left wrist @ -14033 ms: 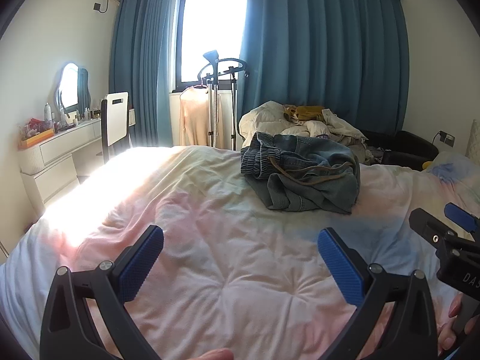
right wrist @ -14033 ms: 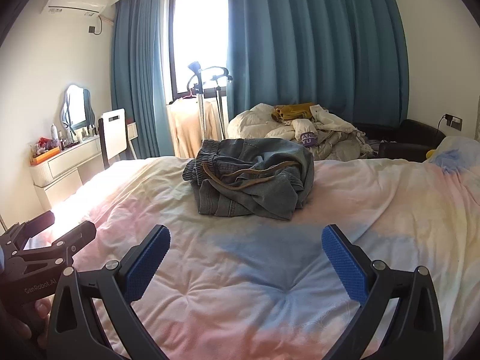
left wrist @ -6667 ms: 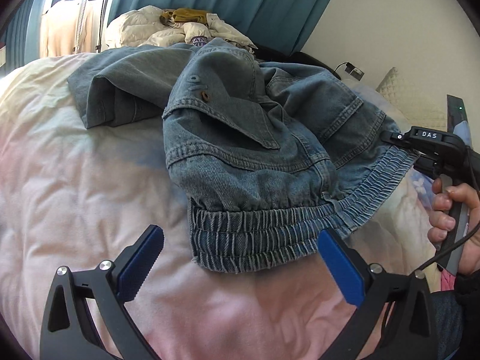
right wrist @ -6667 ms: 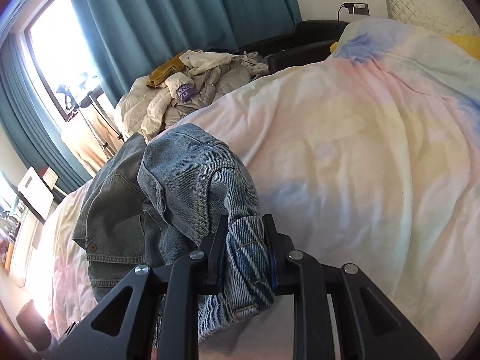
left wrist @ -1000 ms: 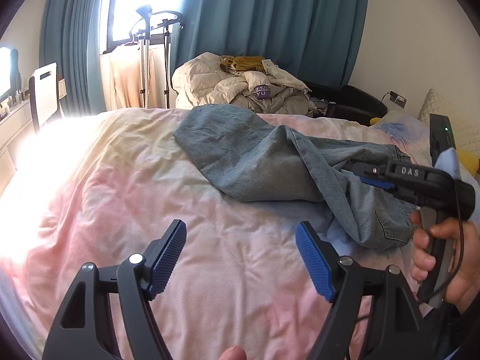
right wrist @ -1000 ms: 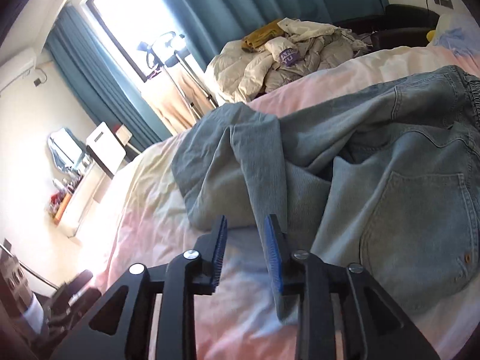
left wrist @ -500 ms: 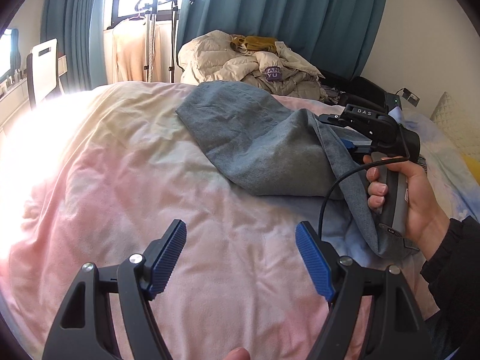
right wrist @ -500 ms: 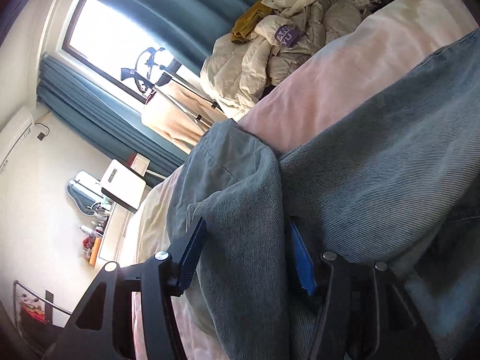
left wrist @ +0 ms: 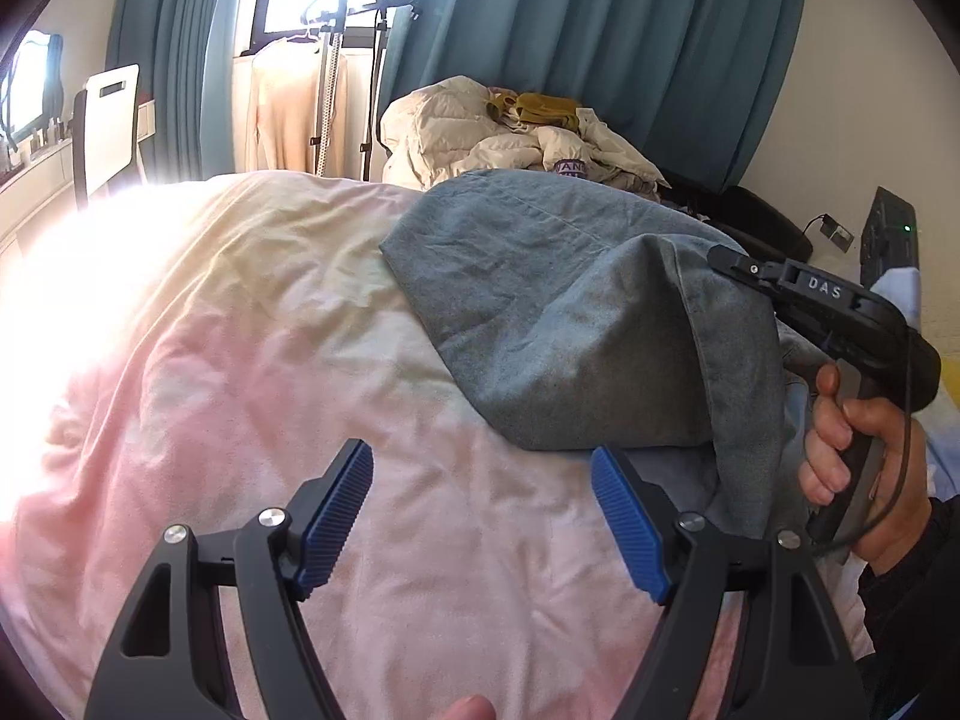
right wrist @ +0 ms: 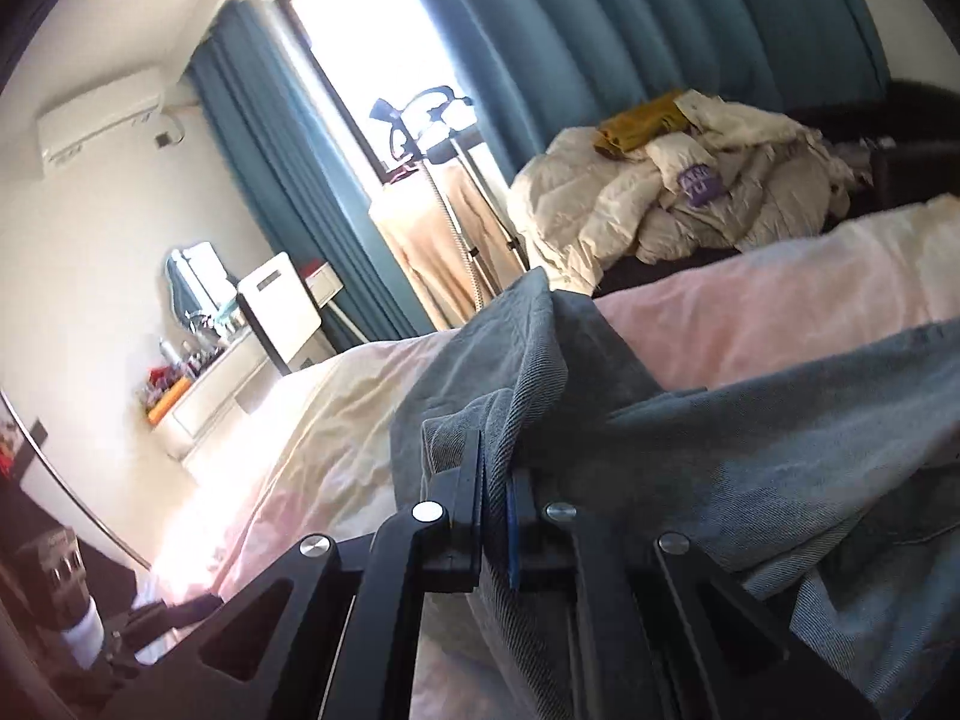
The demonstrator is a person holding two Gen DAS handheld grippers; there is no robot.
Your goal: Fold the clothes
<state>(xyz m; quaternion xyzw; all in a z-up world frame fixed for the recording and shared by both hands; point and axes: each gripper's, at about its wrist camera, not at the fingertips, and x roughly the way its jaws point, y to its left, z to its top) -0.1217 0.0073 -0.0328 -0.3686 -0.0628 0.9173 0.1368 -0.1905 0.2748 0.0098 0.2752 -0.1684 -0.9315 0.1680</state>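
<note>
right tongs (right wrist: 495,480): just snapped closed, pinching a fold of the jeans (left wrist: 570,312)
left tongs (left wrist: 480,516): wide open, holding nothing, over the bed (left wrist: 240,360)

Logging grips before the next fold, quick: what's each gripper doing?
Left gripper: open, empty, over the bedspread.
Right gripper: just closed, shut on a fold of the denim garment.

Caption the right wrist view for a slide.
Right gripper shut on a fold of denim jeans lifted above the pink duvet.
</note>
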